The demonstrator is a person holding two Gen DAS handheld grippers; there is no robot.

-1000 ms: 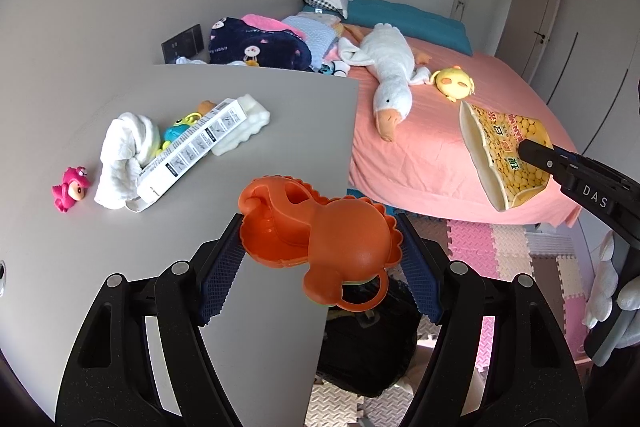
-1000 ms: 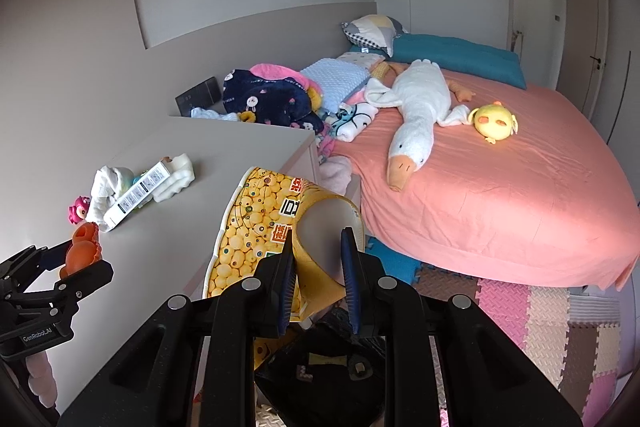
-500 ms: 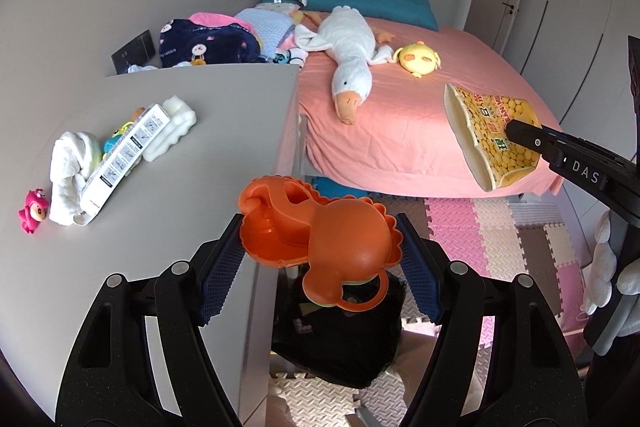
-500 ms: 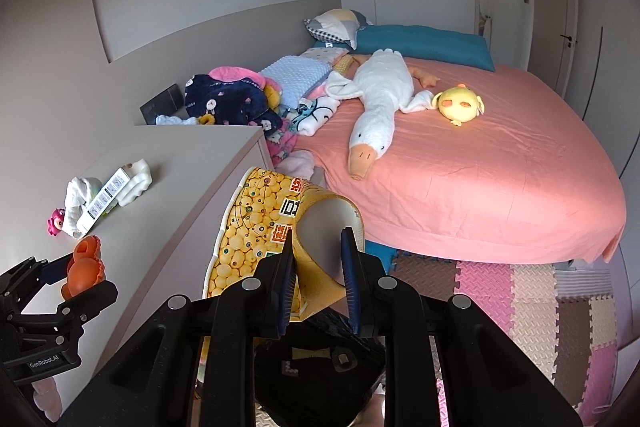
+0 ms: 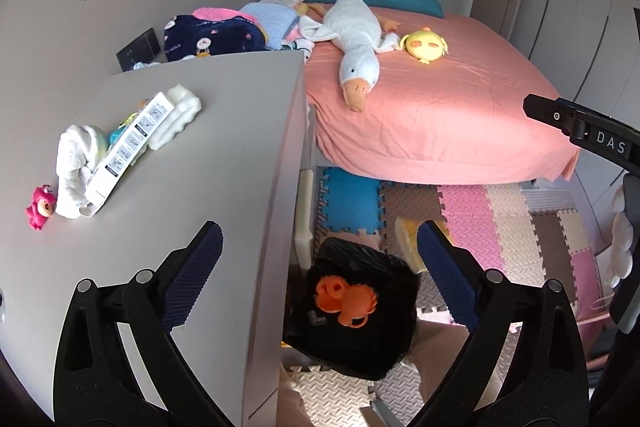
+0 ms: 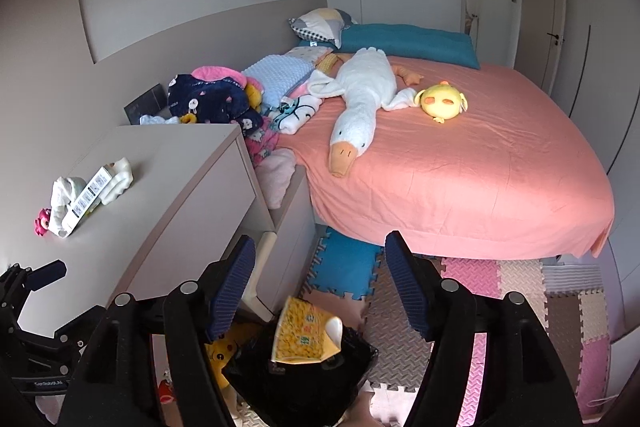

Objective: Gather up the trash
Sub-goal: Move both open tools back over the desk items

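Fingers both grippers just spread, empty; bin bag (image 5: 352, 319) below, beside dresser edge (image 5: 288, 187).

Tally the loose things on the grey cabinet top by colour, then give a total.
White: 3 – towel, box, foam
Pink: 1 – toy
Blue-yellow: 1 – toy, partly hidden
Total: 5

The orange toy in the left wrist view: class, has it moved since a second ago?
Yes. The orange toy has dropped from between the left gripper fingers, whose jaws have just been opening, into the black bin bag on the floor beside the cabinet.
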